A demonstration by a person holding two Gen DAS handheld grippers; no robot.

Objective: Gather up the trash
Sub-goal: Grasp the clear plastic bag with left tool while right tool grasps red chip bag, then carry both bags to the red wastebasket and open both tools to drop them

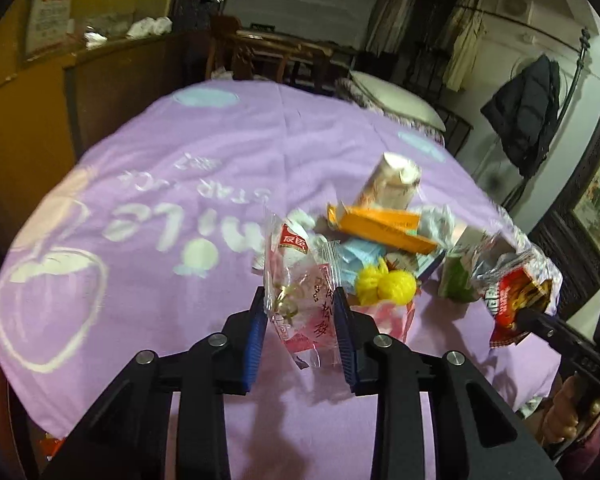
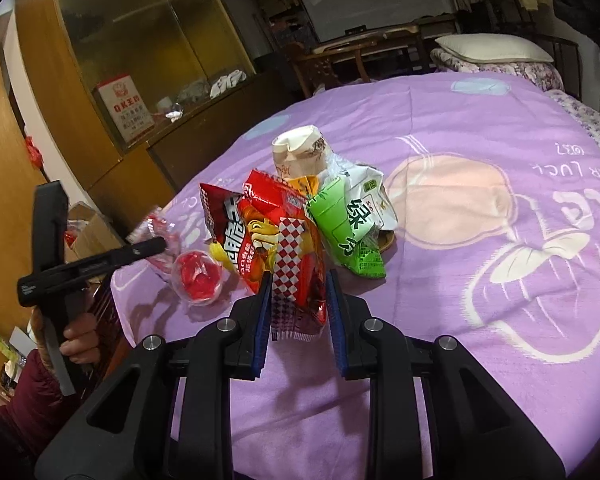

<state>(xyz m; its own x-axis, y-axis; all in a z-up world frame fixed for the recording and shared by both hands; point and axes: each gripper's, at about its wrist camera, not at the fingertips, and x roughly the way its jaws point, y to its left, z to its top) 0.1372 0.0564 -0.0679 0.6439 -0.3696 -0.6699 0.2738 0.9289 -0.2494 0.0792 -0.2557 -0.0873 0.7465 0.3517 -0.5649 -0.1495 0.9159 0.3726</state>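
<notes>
Left wrist: left tool pinching clear wrapper, long axis upright, top away.

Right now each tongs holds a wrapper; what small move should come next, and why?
Probably lift both a little higher, clear of the pile. The left tongs grip the clear wrapper, and the right tongs grip the red snack bag, both close above the purple blanket.

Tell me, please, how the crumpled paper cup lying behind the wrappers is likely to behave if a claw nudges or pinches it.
The paper cup looks already crushed at its mouth, so it would probably give way further under a pinch. It seems empty and light, so a nudge would likely slide it across the purple blanket. Being dented, it probably would not roll far.
</notes>
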